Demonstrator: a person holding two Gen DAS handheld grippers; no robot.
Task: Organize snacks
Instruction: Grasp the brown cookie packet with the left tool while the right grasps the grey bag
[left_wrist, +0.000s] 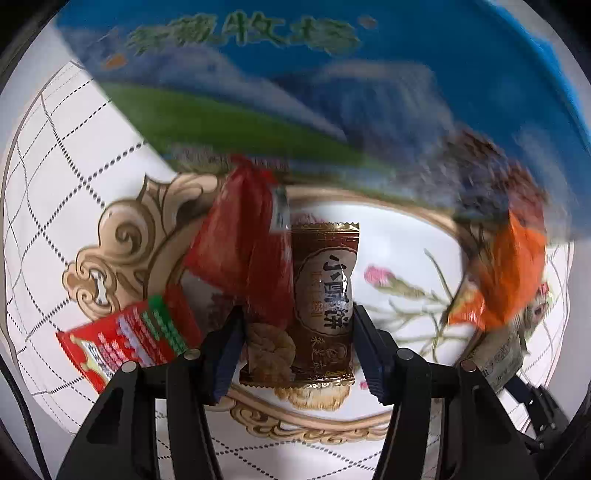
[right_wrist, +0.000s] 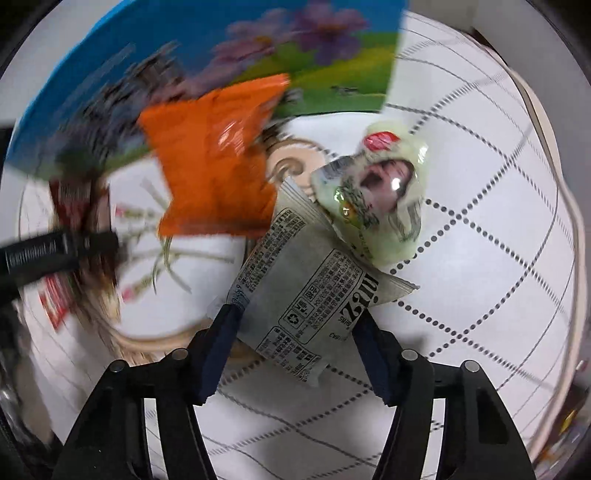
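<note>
On the left of the work surface, a red snack packet (left_wrist: 125, 343) with white and green print lies flat on the patterned tablecloth (left_wrist: 55, 177), untouched. Next to it, a translucent red wrapper (left_wrist: 240, 251) leans partly over a brown walnut-print snack packet (left_wrist: 321, 302). The left gripper (left_wrist: 295, 354) points down over the brown packet; its jaws stand on either side of the packet with both pads at or very near its edges, but the view does not settle whether they press on it. Behind these items lies a large blue carton (left_wrist: 332, 92) with a green meadow picture; judged from the task, it is the likely destination, though its opening is not visible. Further right, an orange snack bag (right_wrist: 214, 166) rests against the carton's edge, with a dark blurred wrapper just behind it. The right gripper (right_wrist: 291, 339) straddles a grey printed sachet (right_wrist: 310, 291); its pads meet the sachet's opposite edges, and clamping cannot be confirmed. A pale green packet (right_wrist: 380, 199) lies just beyond the sachet, overlapping its far corner. Assessment: the task is at an early stage. All visible snacks are loose on the cloth, none is sorted, and two pick-ups are in hand.
</note>
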